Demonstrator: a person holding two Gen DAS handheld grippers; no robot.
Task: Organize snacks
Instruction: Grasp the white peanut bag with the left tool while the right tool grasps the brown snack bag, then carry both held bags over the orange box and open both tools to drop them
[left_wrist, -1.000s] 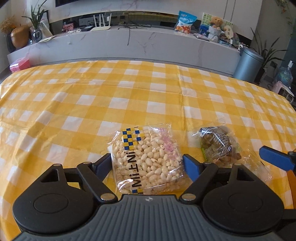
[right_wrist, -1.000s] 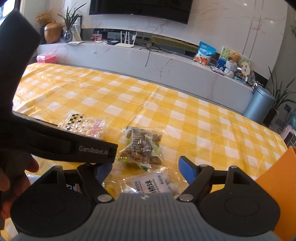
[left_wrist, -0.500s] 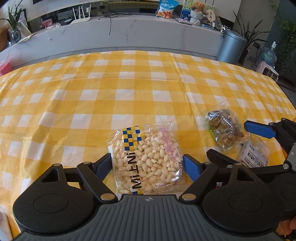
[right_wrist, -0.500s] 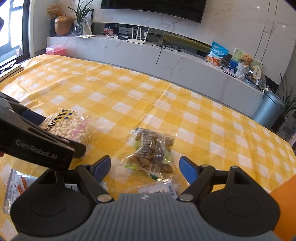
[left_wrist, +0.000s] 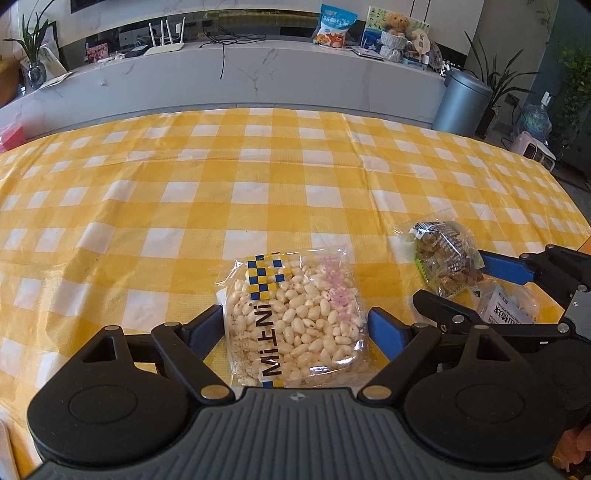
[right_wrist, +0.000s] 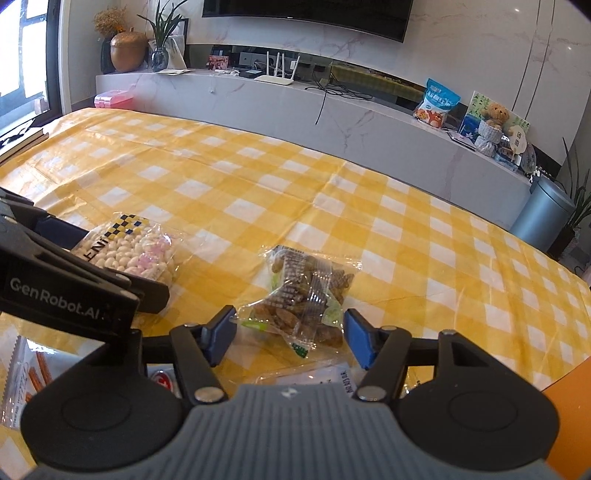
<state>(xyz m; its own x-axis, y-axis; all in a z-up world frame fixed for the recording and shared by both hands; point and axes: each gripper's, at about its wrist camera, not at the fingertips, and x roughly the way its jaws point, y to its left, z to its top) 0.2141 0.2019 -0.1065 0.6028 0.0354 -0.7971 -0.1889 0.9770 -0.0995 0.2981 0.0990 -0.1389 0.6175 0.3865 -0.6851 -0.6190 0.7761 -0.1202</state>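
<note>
A clear bag of white puffed snacks (left_wrist: 299, 317) lies on the yellow checked tablecloth (left_wrist: 221, 184), between the fingers of my open left gripper (left_wrist: 295, 332). It also shows at the left of the right wrist view (right_wrist: 129, 251). A clear bag of brown snacks (right_wrist: 306, 295) lies between the fingers of my open right gripper (right_wrist: 290, 332); it also shows in the left wrist view (left_wrist: 445, 258). A white-labelled snack bag (left_wrist: 508, 308) lies beside it, under the right gripper (left_wrist: 517, 291).
A packet of orange sticks (right_wrist: 26, 376) lies at the near left. An orange object (right_wrist: 569, 417) stands at the near right edge. A grey bin (right_wrist: 543, 218) and a long marble counter (right_wrist: 295, 110) with clutter stand beyond the table.
My right gripper has moved forward so the brown snack bag now sits between its fingers. The left gripper stays over the puffed snack bag; its view has tilted up slightly.
</note>
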